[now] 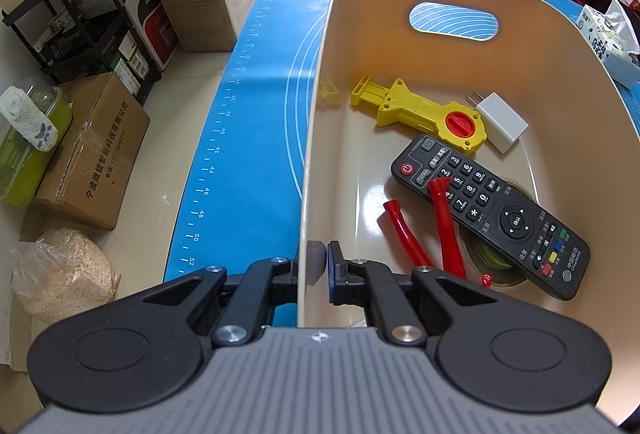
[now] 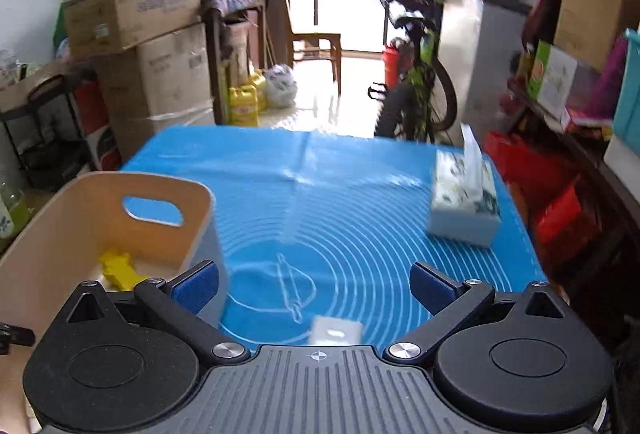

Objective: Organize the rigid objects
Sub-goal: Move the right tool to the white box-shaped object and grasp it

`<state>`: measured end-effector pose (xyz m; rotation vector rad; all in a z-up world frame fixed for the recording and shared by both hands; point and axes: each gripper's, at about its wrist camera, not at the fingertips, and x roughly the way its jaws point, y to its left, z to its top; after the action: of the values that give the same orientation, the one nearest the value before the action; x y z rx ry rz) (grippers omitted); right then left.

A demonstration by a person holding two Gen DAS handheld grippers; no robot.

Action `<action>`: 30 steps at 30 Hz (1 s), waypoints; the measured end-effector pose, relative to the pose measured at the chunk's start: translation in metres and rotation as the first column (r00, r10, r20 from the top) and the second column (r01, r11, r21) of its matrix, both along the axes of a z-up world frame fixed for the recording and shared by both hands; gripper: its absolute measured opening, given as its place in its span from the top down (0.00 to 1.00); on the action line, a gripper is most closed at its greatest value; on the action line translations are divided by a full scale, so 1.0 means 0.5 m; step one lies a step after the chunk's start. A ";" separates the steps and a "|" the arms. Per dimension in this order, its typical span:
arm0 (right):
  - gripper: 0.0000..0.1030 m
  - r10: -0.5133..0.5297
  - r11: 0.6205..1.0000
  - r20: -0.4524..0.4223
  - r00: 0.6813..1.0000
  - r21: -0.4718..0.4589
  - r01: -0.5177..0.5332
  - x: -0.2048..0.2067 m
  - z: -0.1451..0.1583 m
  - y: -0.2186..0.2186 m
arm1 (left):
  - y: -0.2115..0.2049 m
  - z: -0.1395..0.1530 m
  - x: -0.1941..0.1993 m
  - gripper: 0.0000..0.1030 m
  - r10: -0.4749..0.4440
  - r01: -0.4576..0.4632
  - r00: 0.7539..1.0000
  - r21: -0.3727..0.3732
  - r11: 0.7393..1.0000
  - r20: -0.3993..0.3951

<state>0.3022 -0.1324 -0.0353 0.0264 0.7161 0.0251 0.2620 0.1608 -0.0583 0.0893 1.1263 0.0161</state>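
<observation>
The bin (image 1: 316, 138) is clamped at its near wall by the left gripper (image 1: 314, 266). The right gripper (image 2: 316, 288) is spread wide and empty; a small white block (image 2: 336, 330) lies on the tabletop (image 2: 360, 162) at its six o'clock, long axis crosswise, bin at nine o'clock.
</observation>
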 end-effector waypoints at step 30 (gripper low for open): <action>0.22 -0.009 1.000 -0.177 0.984 -0.026 0.004 0.073 -0.202 0.014 | -0.003 -0.001 0.001 0.90 0.000 0.000 1.000 -0.001 1.000 0.000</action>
<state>0.3386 -0.1253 -0.1362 0.0065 0.8943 0.0074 0.2625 0.1592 -0.0590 0.0879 1.1268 0.0157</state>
